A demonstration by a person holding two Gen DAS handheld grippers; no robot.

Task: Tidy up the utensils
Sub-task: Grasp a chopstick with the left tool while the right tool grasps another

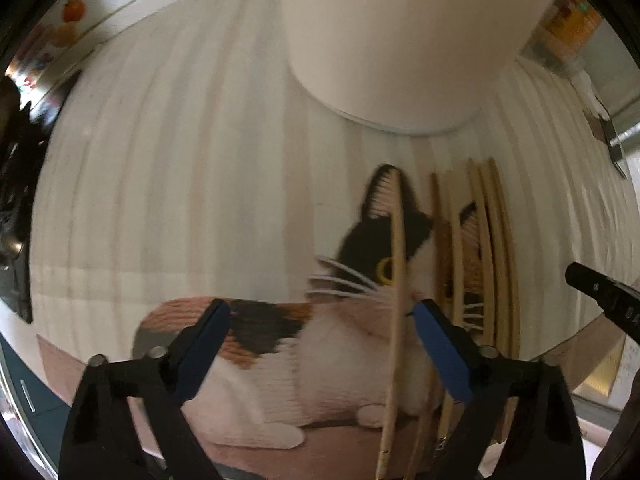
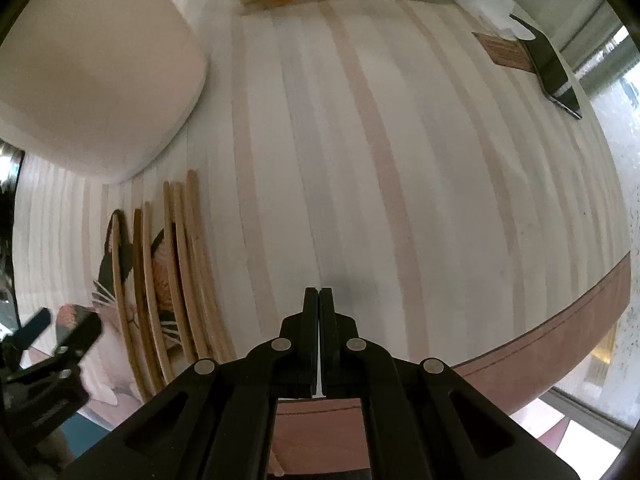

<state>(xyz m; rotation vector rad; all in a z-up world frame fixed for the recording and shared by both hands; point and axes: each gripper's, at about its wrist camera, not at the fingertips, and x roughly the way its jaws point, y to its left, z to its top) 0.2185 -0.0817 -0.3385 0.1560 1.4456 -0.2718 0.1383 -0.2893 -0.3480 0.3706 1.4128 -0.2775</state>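
Several wooden chopsticks (image 2: 176,272) lie side by side on the striped tabletop (image 2: 380,160), partly across a cat-picture mat (image 1: 280,340) near a white container (image 1: 400,40). Left tongs (image 1: 320,320) gape above them; right tongs (image 2: 319,300) are pressed together, empty

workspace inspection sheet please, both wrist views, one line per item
surface: striped pale cloth on a round table, with a cat-print mat at the edge
job's things: wooden chopsticks lying side by side, partly on the mat
clutter: big white container, phone, white tissue
grippers: left tool open above the mat, one chopstick between its fingers, untouched; right tool shut, empty
cables: nothing seen
surroundings: blurred packages at the far edge, window on the right
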